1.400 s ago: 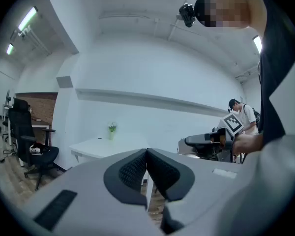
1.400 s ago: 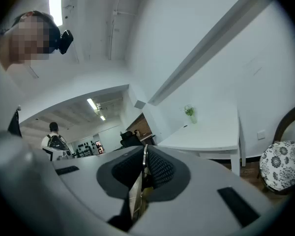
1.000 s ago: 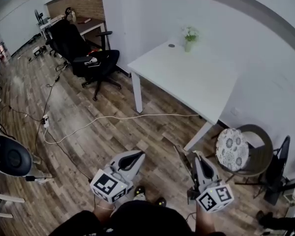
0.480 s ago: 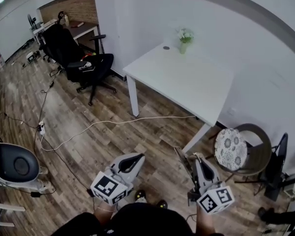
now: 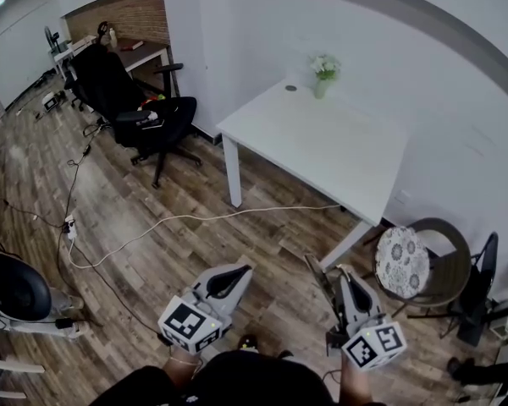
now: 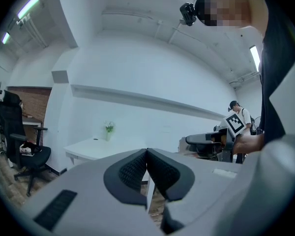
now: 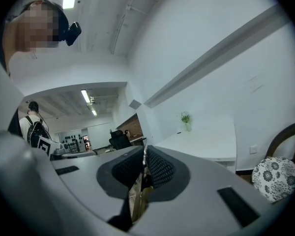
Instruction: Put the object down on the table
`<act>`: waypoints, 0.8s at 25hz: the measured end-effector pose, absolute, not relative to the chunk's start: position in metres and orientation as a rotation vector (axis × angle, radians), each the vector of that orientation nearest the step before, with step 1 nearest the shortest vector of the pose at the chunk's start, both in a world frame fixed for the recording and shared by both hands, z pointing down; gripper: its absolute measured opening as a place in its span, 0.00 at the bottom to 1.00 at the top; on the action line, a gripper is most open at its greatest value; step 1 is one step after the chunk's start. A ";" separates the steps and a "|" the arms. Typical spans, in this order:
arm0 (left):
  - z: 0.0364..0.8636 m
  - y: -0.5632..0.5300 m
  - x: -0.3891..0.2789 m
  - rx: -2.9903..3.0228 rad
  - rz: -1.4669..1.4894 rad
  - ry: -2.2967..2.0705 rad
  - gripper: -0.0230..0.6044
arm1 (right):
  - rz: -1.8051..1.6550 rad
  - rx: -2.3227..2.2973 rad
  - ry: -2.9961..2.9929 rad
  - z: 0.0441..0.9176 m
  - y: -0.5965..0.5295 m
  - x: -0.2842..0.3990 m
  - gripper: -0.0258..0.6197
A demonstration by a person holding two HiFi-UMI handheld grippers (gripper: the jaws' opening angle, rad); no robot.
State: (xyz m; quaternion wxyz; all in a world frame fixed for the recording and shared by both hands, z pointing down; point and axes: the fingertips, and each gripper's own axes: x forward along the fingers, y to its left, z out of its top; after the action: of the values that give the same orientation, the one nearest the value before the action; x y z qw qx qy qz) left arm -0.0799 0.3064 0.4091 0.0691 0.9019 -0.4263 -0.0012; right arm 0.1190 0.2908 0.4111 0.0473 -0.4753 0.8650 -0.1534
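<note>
The white table [image 5: 322,146] stands ahead across the wooden floor, with a small vase of flowers [image 5: 324,68] near its far edge. Both grippers are held low, well short of it. My right gripper [image 5: 343,271] is shut on a thin flat object [image 5: 319,282] that sticks out to its left; in the right gripper view this object [image 7: 137,198] shows as a brownish strip between the pads, below the jaw tips of the right gripper [image 7: 144,154]. My left gripper [image 5: 241,269] is shut with nothing in it; in its own view the pads of the left gripper [image 6: 147,154] meet.
A black office chair [image 5: 152,117] stands left of the table. A white cable [image 5: 195,218] runs over the floor. A round chair with a floral cushion [image 5: 402,260] is at the table's near right corner. A grey machine [image 5: 13,290] sits at the left edge.
The head view has shifted a little, so the table sits slightly further right in it. Both grippers keep their places, and the right one's grip is unchanged.
</note>
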 end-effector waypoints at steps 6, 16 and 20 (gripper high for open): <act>0.417 0.300 -0.098 2.710 -0.019 -1.254 0.03 | -0.463 -1.477 2.635 0.412 0.290 0.101 0.08; 0.429 0.295 -0.094 2.693 -0.022 -1.205 0.03 | -0.500 -1.538 2.600 0.419 0.290 0.113 0.08; 0.426 0.288 -0.096 2.694 -0.016 -1.227 0.03 | -0.500 -1.532 2.597 0.421 0.278 0.117 0.08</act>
State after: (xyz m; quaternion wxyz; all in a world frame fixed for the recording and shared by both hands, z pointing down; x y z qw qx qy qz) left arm -0.0961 0.2881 0.4263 0.0904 0.9064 -0.4126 -0.0054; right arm 0.1169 0.2780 0.4207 0.0429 -0.5007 0.8489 -0.1636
